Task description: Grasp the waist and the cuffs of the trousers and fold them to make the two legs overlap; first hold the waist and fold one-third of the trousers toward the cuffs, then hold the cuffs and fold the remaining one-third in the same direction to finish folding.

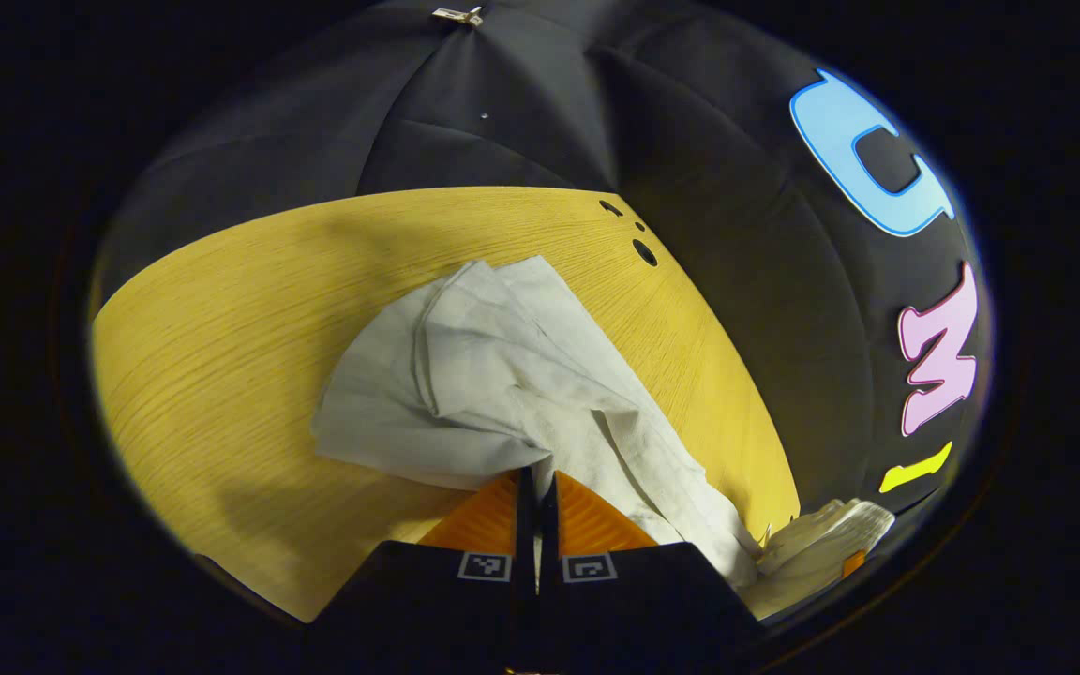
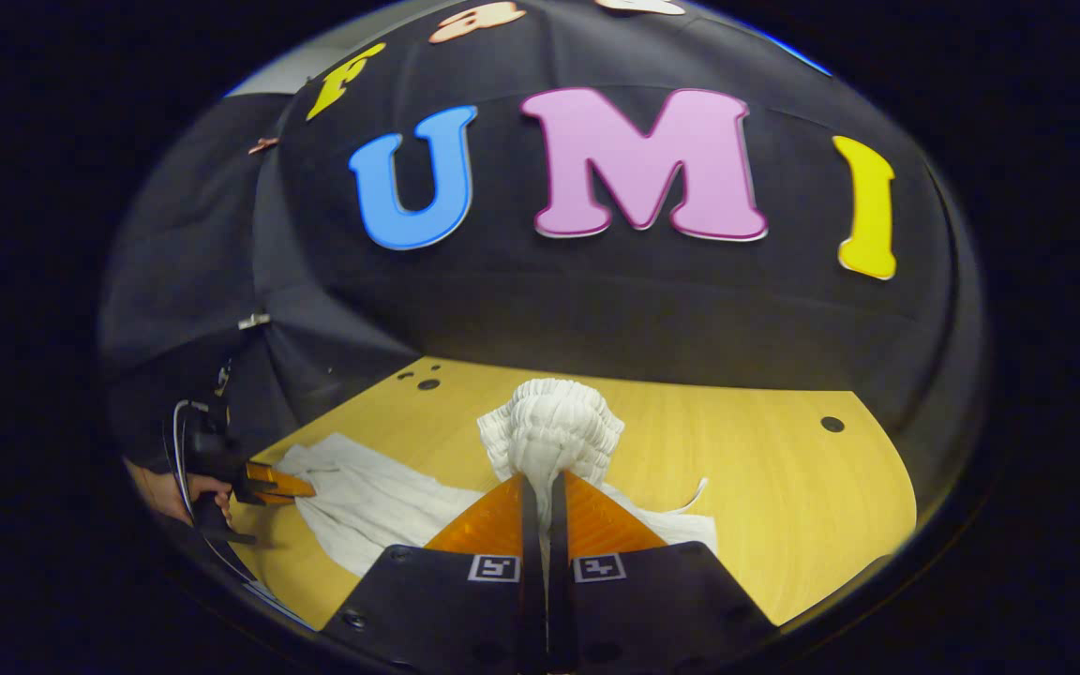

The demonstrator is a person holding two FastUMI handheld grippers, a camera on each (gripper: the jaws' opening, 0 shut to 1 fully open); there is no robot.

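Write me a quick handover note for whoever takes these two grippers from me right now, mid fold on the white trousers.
Left gripper: shut on the trousers, pinching an edge of the white cloth just above the wooden table; from the right gripper view it sits at the far left end.
Right gripper: shut on the waist, the gathered elastic band bunched up between its fingers.
Trousers: stretched between the two grippers, partly lying rumpled on the table.
Done: both ends gripped. Whether the legs already overlap cannot be told.
Left: lay the legs together flat, fold the waist third toward the cuffs, then the cuffs third the same way.
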